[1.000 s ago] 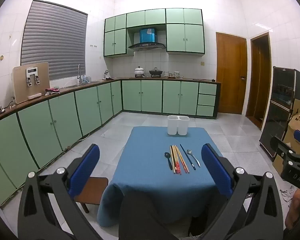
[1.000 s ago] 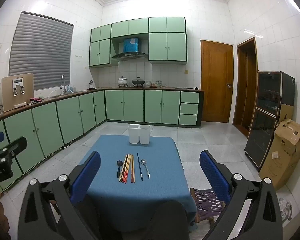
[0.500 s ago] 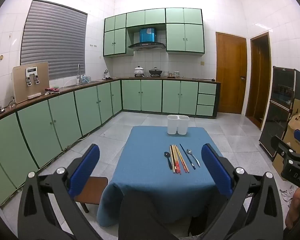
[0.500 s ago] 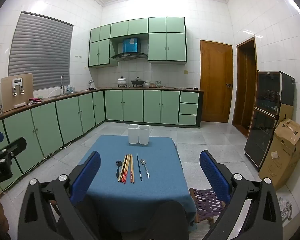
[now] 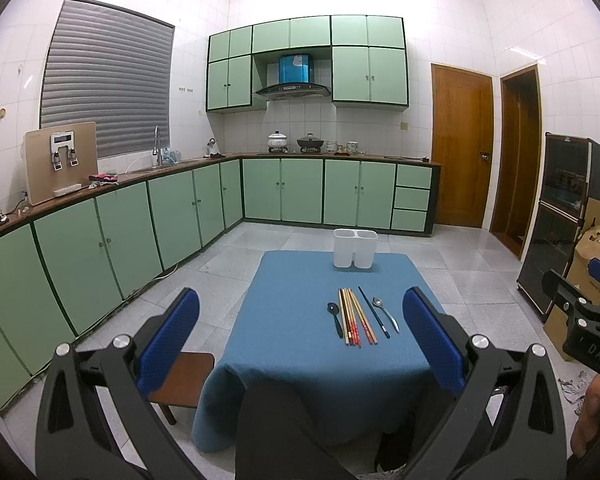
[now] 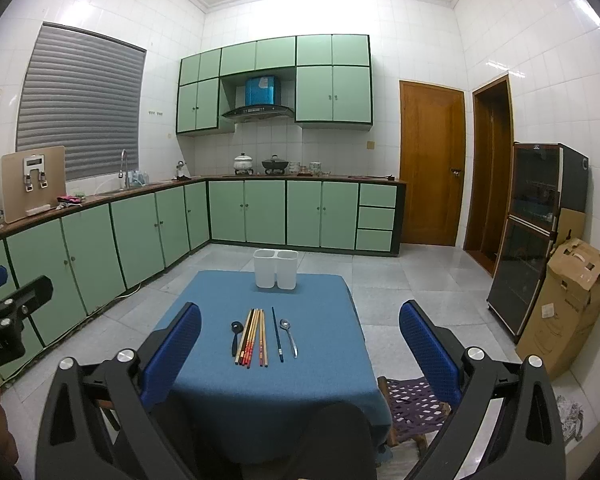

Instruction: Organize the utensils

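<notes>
Hovering short of the blue-clothed counter (image 5: 292,320), the left gripper (image 5: 300,340) is held with its blue pads spread wide and nothing between them; the right gripper (image 6: 298,346) is likewise spread and empty, seen at the same stand-off. Beyond the fingertips, the utensils are laid in a row on the cloth: a black spoon (image 6: 235,336) at the left, a bundle of chopsticks (image 6: 254,338) just beside it, a single dark blue chopstick (image 6: 277,334) next, and a metal spoon (image 6: 289,336) at the right. Farther back, near the far edge of the counter, a white two-compartment holder (image 6: 276,269) is stood upright, well apart from the row. Behind it, green cabinets (image 5: 320,192) are seen along the walls.
</notes>
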Tool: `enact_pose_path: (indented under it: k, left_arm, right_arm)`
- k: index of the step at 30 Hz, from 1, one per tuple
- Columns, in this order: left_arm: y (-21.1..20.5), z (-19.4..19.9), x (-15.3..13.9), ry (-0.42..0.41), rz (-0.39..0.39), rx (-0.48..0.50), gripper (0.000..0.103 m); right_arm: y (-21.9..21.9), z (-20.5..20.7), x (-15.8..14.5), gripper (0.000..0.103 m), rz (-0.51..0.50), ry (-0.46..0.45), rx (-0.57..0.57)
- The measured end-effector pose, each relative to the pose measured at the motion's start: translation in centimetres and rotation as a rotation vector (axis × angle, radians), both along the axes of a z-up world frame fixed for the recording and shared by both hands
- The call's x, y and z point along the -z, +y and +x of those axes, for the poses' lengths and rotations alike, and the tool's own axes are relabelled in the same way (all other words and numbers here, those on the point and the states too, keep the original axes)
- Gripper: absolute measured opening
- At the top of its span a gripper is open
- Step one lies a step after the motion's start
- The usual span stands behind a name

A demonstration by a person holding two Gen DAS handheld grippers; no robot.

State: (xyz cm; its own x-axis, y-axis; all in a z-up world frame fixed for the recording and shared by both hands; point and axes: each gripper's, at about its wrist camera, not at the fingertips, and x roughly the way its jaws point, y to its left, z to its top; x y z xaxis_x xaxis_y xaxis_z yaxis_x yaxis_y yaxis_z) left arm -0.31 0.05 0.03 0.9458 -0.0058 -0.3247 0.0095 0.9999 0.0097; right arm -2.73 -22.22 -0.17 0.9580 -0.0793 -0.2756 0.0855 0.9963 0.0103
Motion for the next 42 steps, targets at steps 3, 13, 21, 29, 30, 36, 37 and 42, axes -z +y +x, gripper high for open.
enact_pose_path:
  k: [3, 13, 21, 29, 30, 36, 37, 42]
  left_arm:
    - [0.0, 0.4, 0.3, 0.002, 0.001, 0.003, 0.098]
    - [0.2, 0.5, 0.4, 0.004, 0.0, 0.004, 0.098]
    - [0.0, 1.0, 1.0, 0.005, 0.0, 0.005, 0.098]
    - [-0.1, 1.1, 1.0, 0.006, 0.001, 0.005, 0.098]
    - [-0.1, 1.1, 0.9, 0.006, 0.001, 0.004, 0.098]
    - [0.0, 1.1, 0.9, 0.007, 0.0, 0.004, 0.098]
    - [0.0, 1.1, 0.9, 0.007, 0.0, 0.004, 0.098]
    - [0.0, 1.1, 0.9, 0.007, -0.001, 0.004, 0.098]
  right_arm:
    - [-0.2, -0.1, -0.3, 0.097, 0.001, 0.0, 0.0]
    - [-0.3, -0.2, -0.5, 0.097, -0.002, 0.0, 0.001]
    - [-0.3, -0.2, -0.5, 0.097, -0.001, 0.0, 0.001]
    - [-0.2, -0.2, -0.4, 0.097, -0.001, 0.001, 0.001]
    - [0.2, -0.1, -0.5, 0.097, -0.002, 0.001, 0.003]
    - [0.0, -0.2, -0.5, 0.097, -0.001, 0.002, 0.0]
    - [0.1, -0.2, -0.4, 0.097, -0.001, 0.002, 0.001]
    - [0.1, -0.2, -0.4, 0.097, -0.002, 0.003, 0.001]
